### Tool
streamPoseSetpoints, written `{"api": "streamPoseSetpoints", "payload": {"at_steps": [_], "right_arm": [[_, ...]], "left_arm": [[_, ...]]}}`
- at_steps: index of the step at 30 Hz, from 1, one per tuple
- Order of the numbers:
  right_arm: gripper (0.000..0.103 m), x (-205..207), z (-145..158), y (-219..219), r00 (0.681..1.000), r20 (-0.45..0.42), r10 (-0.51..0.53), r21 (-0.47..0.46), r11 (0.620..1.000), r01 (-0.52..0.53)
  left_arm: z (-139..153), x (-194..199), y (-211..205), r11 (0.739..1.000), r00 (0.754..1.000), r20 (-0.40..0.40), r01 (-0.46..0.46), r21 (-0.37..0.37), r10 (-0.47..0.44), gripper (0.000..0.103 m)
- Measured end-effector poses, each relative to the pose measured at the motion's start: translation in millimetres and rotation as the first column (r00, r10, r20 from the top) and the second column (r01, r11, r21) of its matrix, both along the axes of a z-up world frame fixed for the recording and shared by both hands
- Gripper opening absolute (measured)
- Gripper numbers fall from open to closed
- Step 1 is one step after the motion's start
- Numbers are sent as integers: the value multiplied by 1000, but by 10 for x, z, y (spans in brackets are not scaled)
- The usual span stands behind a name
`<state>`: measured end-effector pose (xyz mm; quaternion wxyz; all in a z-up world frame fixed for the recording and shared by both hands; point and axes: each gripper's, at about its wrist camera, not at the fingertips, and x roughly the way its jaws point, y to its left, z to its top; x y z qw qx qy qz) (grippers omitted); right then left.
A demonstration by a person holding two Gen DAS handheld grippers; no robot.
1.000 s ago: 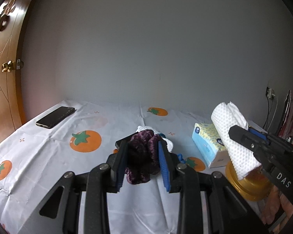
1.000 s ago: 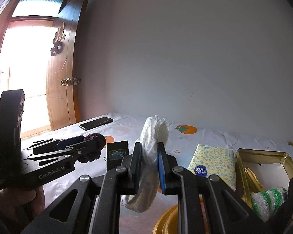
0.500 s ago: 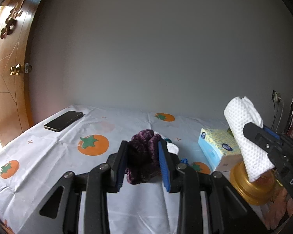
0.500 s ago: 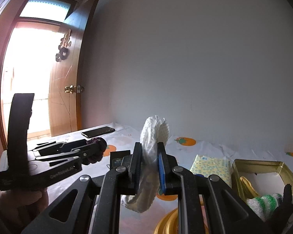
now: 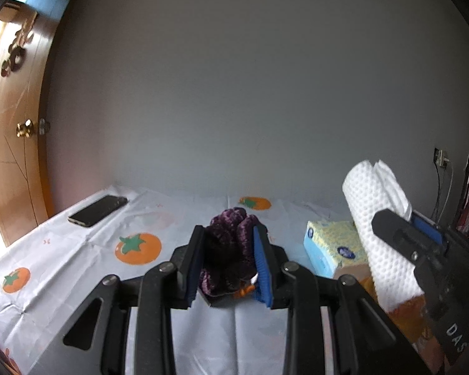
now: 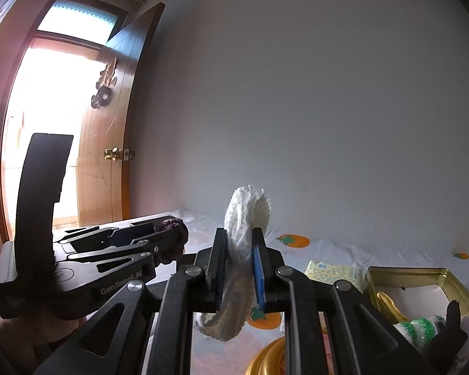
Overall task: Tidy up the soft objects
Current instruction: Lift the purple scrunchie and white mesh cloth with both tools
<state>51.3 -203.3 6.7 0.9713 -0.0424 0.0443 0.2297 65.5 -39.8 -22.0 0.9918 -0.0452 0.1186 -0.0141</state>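
My left gripper (image 5: 228, 265) is shut on a crinkled purple velvet scrunchie (image 5: 229, 250), held above the tomato-print tablecloth (image 5: 78, 259). From the right wrist view the same gripper (image 6: 168, 240) shows at left with the purple scrunchie (image 6: 172, 240) at its tip. A white foam net sleeve (image 6: 245, 243) is pinched between the pads of my right gripper (image 6: 239, 268) and hangs below them. The left wrist view shows that white sleeve (image 5: 378, 218) at far right. A gold tin box (image 6: 422, 284) at right holds a green-and-white soft item (image 6: 419, 328) and a dark one.
A black phone (image 5: 98, 209) lies at the cloth's far left. A yellow-and-blue tissue pack (image 5: 334, 247) sits right of centre, beside a round gold lid (image 6: 265, 359). A wooden door (image 5: 12, 125) stands open at left. The grey wall rises behind the table.
Both grippers have tilted upward and risen a little, so more wall and less table shows. Each keeps its hold on its object.
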Motion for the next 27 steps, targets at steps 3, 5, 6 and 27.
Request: {"api": "streamPoseSetpoints", "payload": {"at_steps": [3,5,6,27], "right_arm": [[17,-30,15,-26,1000,10,-8,13,1000,7],[17,-45,22,-34,1000,11,-11,17,1000,10],[17,-53,25,-36,1000,12,-13,19,1000,12],[17,-55,48,-185,996,-6,-92,107,990,92]], "left_arm": [[14,21,-31,1000,1000,6,-13,6,13,30],[18,23,-31,1000,1000,10,-18,2,18,30],[21,20,-40,1000,1000,11,-21,1,21,30],[57,-29,-326,999,999,29,-39,34,38,30]]}}
